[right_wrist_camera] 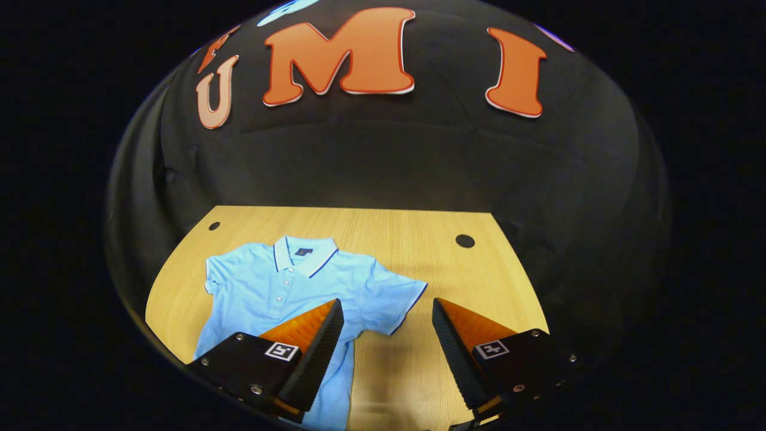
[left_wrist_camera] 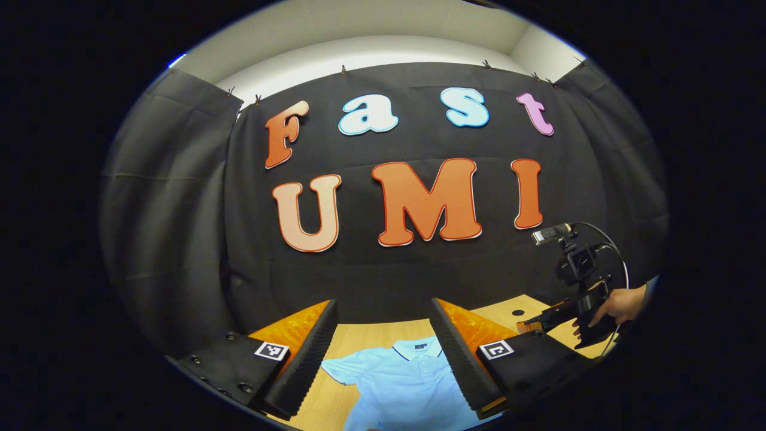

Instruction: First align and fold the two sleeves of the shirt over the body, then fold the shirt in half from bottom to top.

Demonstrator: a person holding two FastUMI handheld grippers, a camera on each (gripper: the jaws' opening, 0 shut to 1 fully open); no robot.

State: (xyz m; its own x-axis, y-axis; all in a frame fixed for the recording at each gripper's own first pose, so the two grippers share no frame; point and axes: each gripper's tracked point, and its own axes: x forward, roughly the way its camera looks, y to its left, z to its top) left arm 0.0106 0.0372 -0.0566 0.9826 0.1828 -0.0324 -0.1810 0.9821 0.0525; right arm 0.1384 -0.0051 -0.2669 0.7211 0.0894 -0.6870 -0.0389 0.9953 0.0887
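The light blue polo shirt (right_wrist_camera: 287, 293) lies flat and face up on the wooden table (right_wrist_camera: 407, 239), collar toward the booth's back wall, both short sleeves spread out to the sides and nothing folded yet, so by my reading the task stands at its very start. In the right gripper view, the right gripper (right_wrist_camera: 388, 353) hangs above the table with its jaws wide apart and nothing between them; the shirt's near sleeve (right_wrist_camera: 395, 299) sits just ahead of the gap, slightly toward its left finger, while bare wood lies under its right finger. That placement looks deliberate: the open jaws are lined up so that a short drop forward would bring them onto the sleeve hem, which is the first edge to carry over the body. In the left gripper view, the left gripper (left_wrist_camera: 383, 359) is likewise spread open and empty, held higher and tilted up toward the wall, with the shirt's collar (left_wrist_camera: 419, 348) and chest showing between and below its fingers; the other sleeve (left_wrist_camera: 344, 368) lies ahead near its left finger. Off to its right, a hand (left_wrist_camera: 616, 305) holds the other gripper over the table's far side. Both tools seem poised on opposite flanks of the garment so each can take its own sleeve; thin, limp fabric will need a low, flat pinch.
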